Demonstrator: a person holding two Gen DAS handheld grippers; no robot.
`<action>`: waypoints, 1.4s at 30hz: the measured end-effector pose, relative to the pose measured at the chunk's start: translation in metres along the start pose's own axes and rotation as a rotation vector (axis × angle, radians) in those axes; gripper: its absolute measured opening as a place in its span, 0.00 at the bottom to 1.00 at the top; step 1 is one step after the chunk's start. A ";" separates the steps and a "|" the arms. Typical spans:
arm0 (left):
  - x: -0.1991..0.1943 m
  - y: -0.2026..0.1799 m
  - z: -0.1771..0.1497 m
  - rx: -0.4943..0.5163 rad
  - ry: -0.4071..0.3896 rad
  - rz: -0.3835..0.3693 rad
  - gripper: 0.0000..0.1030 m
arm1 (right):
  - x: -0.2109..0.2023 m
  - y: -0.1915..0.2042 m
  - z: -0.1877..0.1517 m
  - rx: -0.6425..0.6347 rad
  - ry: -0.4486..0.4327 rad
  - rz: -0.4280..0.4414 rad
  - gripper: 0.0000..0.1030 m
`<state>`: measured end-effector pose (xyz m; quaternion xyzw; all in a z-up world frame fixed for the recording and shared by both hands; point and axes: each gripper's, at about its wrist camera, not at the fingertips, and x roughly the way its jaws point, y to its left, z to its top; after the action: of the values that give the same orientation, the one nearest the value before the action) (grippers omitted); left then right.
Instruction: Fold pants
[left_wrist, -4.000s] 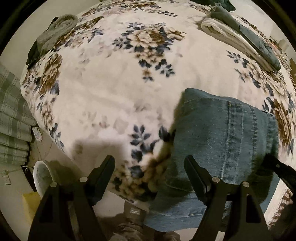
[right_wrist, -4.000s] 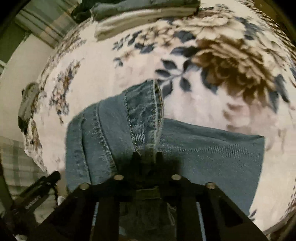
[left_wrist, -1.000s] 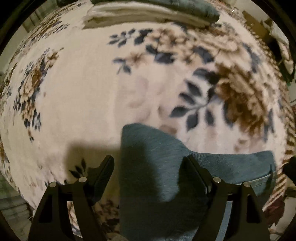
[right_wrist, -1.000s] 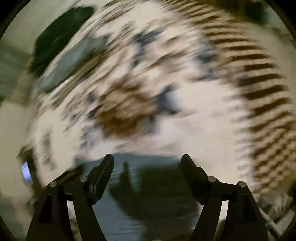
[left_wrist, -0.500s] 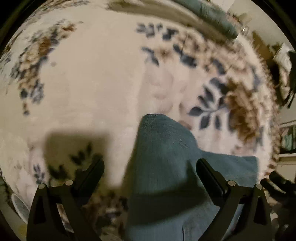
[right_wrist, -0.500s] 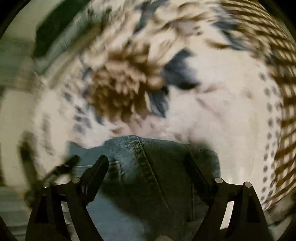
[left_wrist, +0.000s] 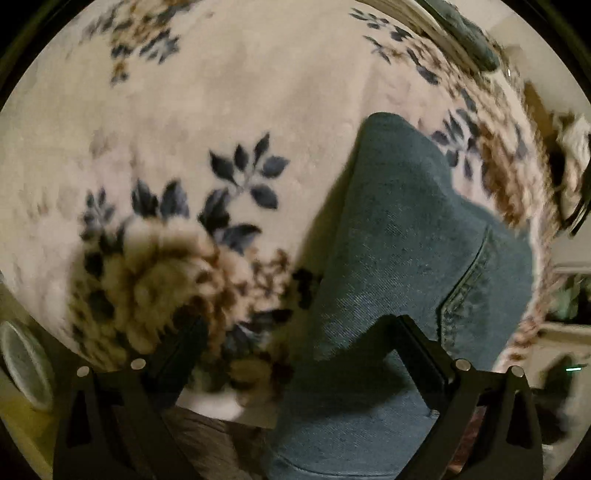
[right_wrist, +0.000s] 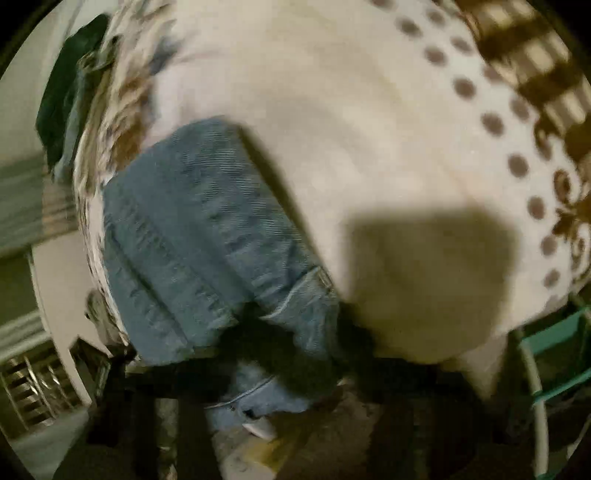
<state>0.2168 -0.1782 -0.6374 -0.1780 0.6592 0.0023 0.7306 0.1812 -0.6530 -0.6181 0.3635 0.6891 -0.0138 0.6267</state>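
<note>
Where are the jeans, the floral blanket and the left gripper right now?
jeans (left_wrist: 399, 236): left wrist view, on the folded denim panel.
floral blanket (left_wrist: 221, 103): left wrist view, on a bare cream patch.
left gripper (left_wrist: 295, 343): left wrist view, midway between its wide-open jaws.

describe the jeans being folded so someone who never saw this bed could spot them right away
Start from the cream plush blanket with brown and navy flowers that covers the bed. At its near edge lies a folded bundle of blue denim jeans, partly hanging over the side. Unlike the stacked clothes at the far edge, it has a stitched seam, and the right gripper is shut on its hem.
</note>
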 end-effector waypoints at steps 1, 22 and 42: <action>0.001 -0.002 0.000 0.021 -0.004 0.020 1.00 | -0.011 0.007 -0.005 -0.012 -0.029 -0.020 0.09; -0.020 -0.041 0.060 0.054 -0.080 -0.034 1.00 | 0.029 0.016 0.107 0.098 0.034 0.321 0.93; 0.024 -0.062 0.069 0.157 -0.016 0.009 1.00 | 0.010 0.034 0.104 0.025 -0.164 0.160 0.38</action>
<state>0.3011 -0.2236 -0.6399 -0.1173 0.6524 -0.0447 0.7475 0.2882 -0.6721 -0.6340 0.4225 0.6043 -0.0019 0.6755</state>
